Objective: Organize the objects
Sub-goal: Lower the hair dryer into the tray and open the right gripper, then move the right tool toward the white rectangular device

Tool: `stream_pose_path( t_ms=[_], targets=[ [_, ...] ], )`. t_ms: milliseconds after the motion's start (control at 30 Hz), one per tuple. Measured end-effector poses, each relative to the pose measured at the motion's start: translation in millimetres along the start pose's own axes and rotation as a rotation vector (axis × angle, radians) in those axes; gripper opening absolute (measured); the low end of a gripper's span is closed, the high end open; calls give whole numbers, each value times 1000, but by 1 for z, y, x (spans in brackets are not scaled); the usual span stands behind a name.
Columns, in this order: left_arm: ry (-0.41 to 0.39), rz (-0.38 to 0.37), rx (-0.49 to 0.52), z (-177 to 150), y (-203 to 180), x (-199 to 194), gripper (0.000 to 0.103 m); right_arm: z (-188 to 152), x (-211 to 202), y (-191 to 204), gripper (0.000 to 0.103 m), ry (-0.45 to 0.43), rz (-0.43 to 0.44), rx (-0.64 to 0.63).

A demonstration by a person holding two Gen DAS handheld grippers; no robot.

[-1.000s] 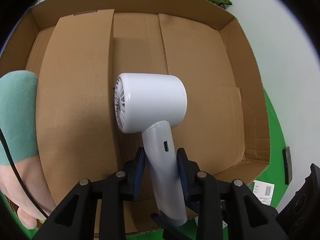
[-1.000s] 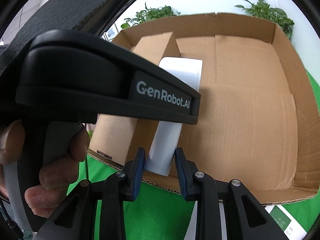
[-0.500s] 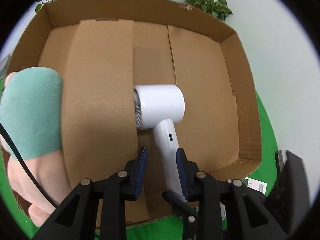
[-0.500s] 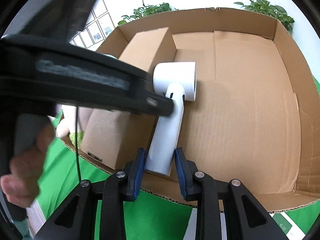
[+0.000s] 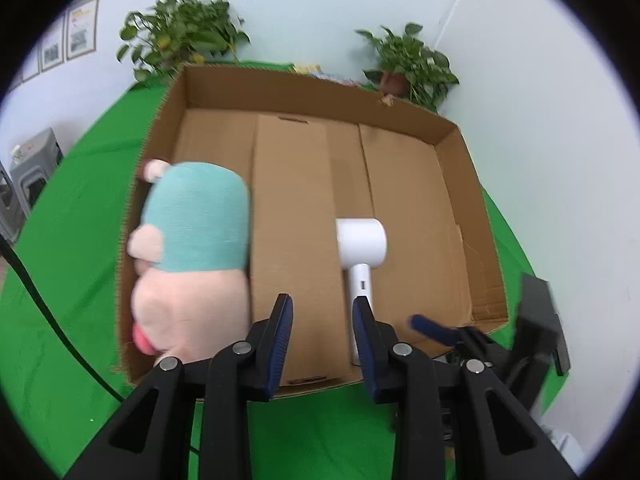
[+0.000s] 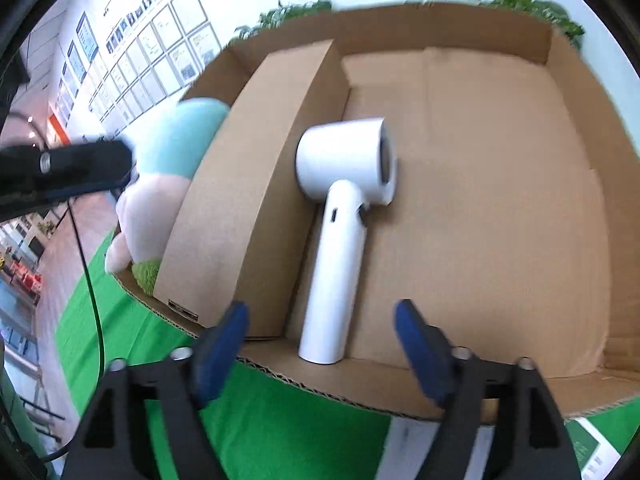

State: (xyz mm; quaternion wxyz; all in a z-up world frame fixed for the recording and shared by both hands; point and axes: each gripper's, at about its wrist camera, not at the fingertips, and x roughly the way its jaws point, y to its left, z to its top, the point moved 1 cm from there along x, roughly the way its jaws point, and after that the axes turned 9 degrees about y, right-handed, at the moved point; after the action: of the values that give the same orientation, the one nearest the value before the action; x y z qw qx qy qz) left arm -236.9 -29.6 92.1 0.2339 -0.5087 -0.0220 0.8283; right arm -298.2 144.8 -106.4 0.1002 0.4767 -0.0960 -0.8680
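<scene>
Okay, what we see against a second ago:
Right gripper (image 6: 320, 344): jaws have just been opening, now spread wide; blue pads stand clear on either side of the handle's butt end, nothing pressed between them. A second ago we had them clamped on that handle.
Left gripper (image 5: 323, 334): at its narrowest, a slim gap between the pads, nothing in it. A second ago the handle sat between its pads; in its own view it is now pulled back and up, so the whole box shows.
Hair dryer (image 6: 344, 216): white, lying flat on the floor of the cardboard box (image 5: 476, 216), barrel toward the far wall, handle end by the near wall. Just right of the inner box; we cannot tell if they touch.
Inner box (image 6: 244, 200): tall brown carton standing along the big box's length, between the dryer and the toy (same place as earlier).
Plush toy (image 5: 192, 256): teal and pink, wedged in the left strip between the inner box and the big box's left wall. It was only at the edge of the left view before; now we see all of it.
Surroundings: green cloth (image 5: 60, 280) under the box, two potted plants (image 5: 180, 36) against the wall behind it, a black cable (image 5: 32, 292) across the cloth on the left.
</scene>
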Motion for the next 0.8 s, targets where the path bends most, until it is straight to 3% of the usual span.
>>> stream_pose_path(
  t_ms=[100,133,167,200,300,367,400,433,533,700,800],
  targets=[
    [-31,60,-33,-26,17,-13,30,-8,-24,-5,93,-42,-57,65],
    [-14,108,-17,-30,23,-17,30,-6,-29,-5,103,-44,-96,81],
    [-28,135,-24,-32,31,-24,30,5,-33,-14,103,-40,-126,89],
    [-63,150,-68,-31,39,-33,31,-21,-71,-1,102,-58,-127,100],
    [-125,148,-157,-22,52,-50,44,-20,-121,-6,102,-170,-165,120],
    [-141,196,-136,-15,52,-59,58,-21,-142,-11,102,-156,-189,11],
    [-156,183,-138,-15,51,-64,63,-24,-154,-16,103,-181,-256,15],
    [-157,169,-154,-17,50,-67,63,-28,-163,-19,103,-205,-268,26],
    [-169,143,-110,-29,40,-75,63,-41,-185,-26,103,-227,-169,32],
    [-216,177,-29,-38,24,-92,63,-63,-210,-28,103,-297,-232,42],
    [-285,204,-9,-49,20,-101,73,-83,-235,-34,103,-306,-225,61]
  ],
)
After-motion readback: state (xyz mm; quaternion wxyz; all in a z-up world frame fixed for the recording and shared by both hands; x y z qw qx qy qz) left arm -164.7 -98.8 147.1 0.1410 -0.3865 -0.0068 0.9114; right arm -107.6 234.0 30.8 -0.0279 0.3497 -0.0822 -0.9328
